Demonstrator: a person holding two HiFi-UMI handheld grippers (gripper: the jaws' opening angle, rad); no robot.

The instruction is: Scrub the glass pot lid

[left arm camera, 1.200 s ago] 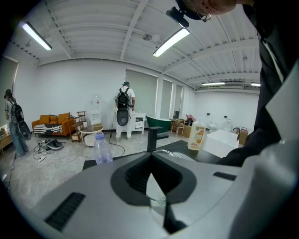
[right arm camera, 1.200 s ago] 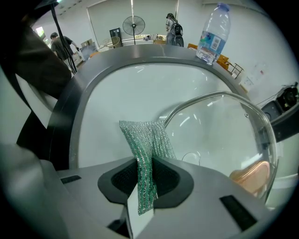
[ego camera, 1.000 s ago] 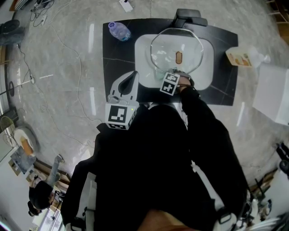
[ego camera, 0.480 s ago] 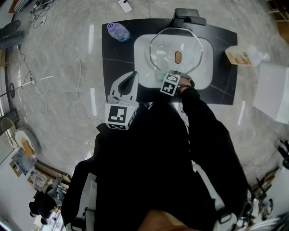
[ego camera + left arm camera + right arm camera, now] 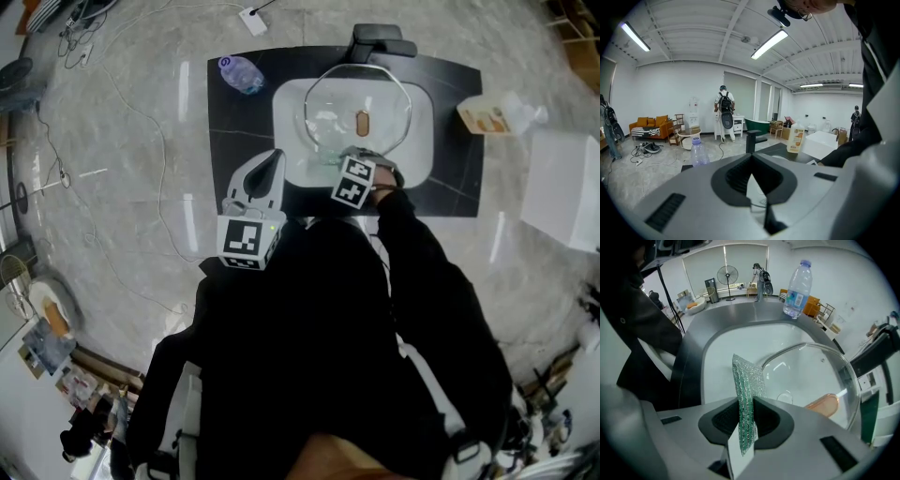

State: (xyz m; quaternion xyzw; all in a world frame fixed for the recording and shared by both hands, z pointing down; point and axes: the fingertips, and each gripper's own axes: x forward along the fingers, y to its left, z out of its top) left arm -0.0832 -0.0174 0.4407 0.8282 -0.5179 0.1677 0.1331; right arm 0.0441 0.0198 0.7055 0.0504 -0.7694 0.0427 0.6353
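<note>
overall, the black counter (image 5: pixel 239 131) filled the middle of the head view, with the white sink (image 5: pixel 291 131) sunk into it and the faucet (image 5: pixel 380 39) at its far edge. inside the sink lay the glass pot lid (image 5: pixel 375 84), taking up most of the basin, its rim close to the far and right walls. the left gripper (image 5: pixel 752 174) hung back over the counter's near left part, well apart from the lid, its jaws pressed together with nothing between them. the right gripper (image 5: pixel 746 417) was clamped on a green scrub pad (image 5: pixel 747 380), which stood on edge and pointed at the lid's near rim; whether the pad touched the glass could not be told. the lid's brown knob (image 5: pixel 824 405) sat beyond the pad, to its right.

the scrubbing step looked to be in hand, probably at or just before first contact. the next move would call for pressing the pad flat to the glass and sweeping across it, steering round the knob. bare basin showed only on the near left side, so strokes towards the far and right walls had little room, and an unheld lid might slide.
</note>
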